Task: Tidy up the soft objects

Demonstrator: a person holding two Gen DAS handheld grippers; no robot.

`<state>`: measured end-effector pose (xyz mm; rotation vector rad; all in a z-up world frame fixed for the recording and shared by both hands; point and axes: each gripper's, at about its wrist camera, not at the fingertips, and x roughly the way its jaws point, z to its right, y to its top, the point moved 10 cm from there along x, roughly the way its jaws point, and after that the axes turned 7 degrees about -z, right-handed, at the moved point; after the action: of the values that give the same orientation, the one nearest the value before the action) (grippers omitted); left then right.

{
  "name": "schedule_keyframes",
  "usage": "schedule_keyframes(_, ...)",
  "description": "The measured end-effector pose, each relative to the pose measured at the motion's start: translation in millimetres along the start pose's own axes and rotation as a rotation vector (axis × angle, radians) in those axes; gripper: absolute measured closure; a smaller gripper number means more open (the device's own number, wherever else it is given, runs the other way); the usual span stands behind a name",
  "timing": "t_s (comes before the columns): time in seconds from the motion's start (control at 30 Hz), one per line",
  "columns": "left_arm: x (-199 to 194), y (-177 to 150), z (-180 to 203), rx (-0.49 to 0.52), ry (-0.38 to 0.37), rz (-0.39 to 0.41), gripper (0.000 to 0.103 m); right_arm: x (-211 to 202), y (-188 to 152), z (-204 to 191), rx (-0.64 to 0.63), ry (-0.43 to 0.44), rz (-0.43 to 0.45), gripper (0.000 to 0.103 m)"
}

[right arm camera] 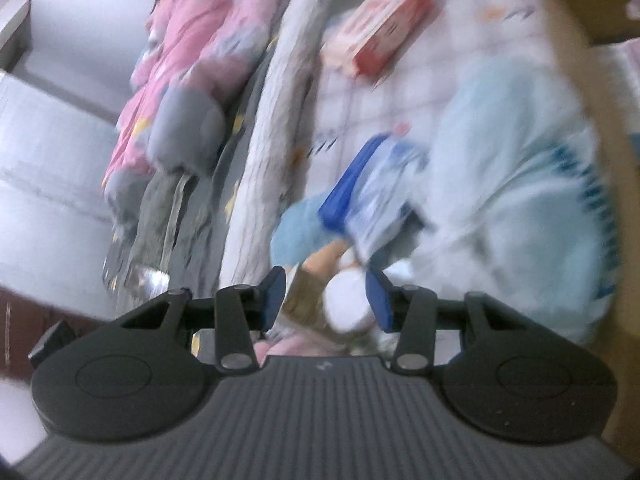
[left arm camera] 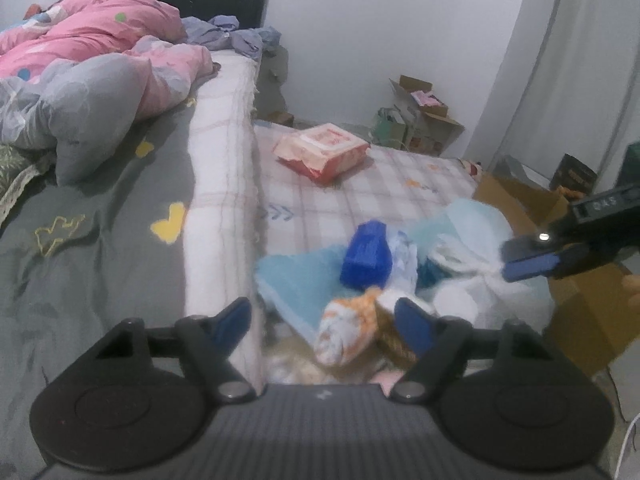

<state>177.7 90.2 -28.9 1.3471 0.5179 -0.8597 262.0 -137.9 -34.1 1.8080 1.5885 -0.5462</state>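
Left wrist view: the left gripper (left arm camera: 324,320) is spread, nothing between its pads — the orange-and-white rolled soft cloth (left arm camera: 346,330) lies just ahead, on the pile at the bed's (left arm camera: 360,184) near edge. The right gripper (left arm camera: 528,258), off right, is farther; whether it grips I cannot tell.
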Motion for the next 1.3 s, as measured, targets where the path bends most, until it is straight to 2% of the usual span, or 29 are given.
schedule_keyframes(0.43,1,-46,19,0.046,-0.062,-0.052,0.038,36,-50,-20,-0.065,-0.033,-0.061,0.059)
schedule_keyframes(0.97,2,-51,12,0.063,-0.049,-0.041,0.048,44,-47,-23,-0.043,-0.05,-0.054,0.059)
schedule_keyframes(1.07,4,-52,10,0.059,-0.052,-0.044,0.052,45,-46,-25,-0.04,-0.042,-0.058,0.059)
schedule_keyframes(1.3,15,-57,1,0.035,-0.039,-0.082,0.07,57,-54,-45,-0.047,0.03,-0.105,0.059)
